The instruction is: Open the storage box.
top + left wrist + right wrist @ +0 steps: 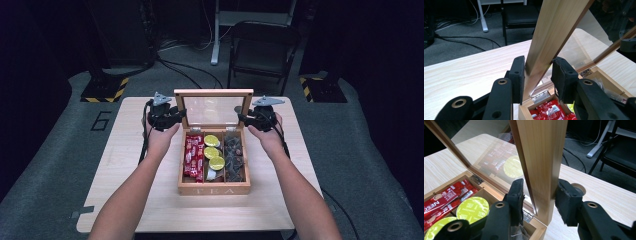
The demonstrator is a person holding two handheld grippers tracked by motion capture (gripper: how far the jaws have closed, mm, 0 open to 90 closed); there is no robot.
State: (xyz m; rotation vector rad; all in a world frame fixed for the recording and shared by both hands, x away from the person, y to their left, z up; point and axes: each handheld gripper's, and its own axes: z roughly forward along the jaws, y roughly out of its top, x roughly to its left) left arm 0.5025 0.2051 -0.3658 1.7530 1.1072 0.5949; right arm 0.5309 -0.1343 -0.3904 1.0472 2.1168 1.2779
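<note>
Forearms come in over the near desk (150, 210) edge. Tea box (214, 189) sits mid-desk, bare wood all round. Lid (213, 110) stands upright: left claw (172, 118) pinches its left edge, right claw (245, 119) its right edge. Chair (260, 50) beyond.

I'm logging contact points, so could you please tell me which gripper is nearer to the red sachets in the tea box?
Left. The left gripper clamps the lid's left edge, above the red sachets. The right gripper clamps the lid's right edge, across the box.
</note>
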